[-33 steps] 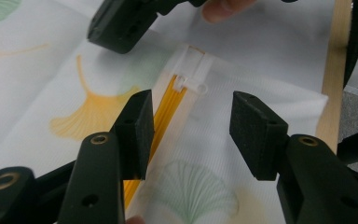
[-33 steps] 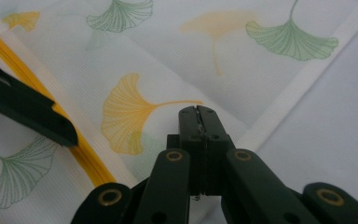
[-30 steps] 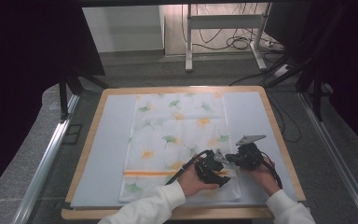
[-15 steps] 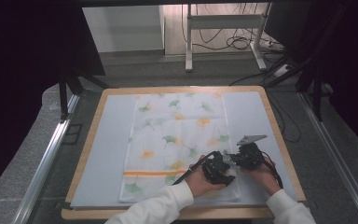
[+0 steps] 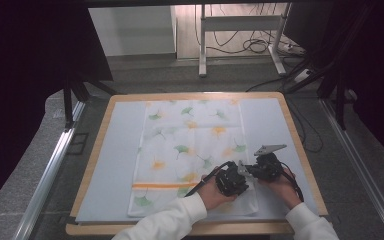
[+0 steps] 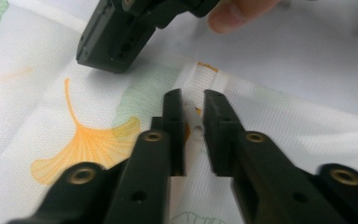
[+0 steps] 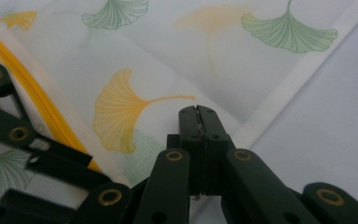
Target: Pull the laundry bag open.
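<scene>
A white mesh bag [image 5: 190, 145] printed with green and orange ginkgo leaves lies flat on the pale blue mat [image 5: 115, 165]. An orange zipper [image 5: 155, 185] runs across its near end. My left gripper [image 5: 240, 171] is at the bag's near right corner. Its jaws have just been closing, and in the left gripper view they [image 6: 194, 100] pinch a small white zipper pull [image 6: 195, 125]. My right gripper [image 5: 249, 169] sits just to the right, shut, with its tips [image 7: 198, 112] down on the mesh beside the white hem [image 7: 279, 93]. Whether it pinches cloth I cannot tell.
The mat lies on a table with a wooden rim [image 5: 300, 145]. Metal rails [image 5: 50, 170] run along both sides. Beyond the far edge are a stand's legs and cables [image 5: 250, 45] on the floor. Bare mat lies left and right of the bag.
My left gripper has edged up toward the right gripper and its jaws have narrowed onto the bag's corner. The right hand and the bag have kept still.
</scene>
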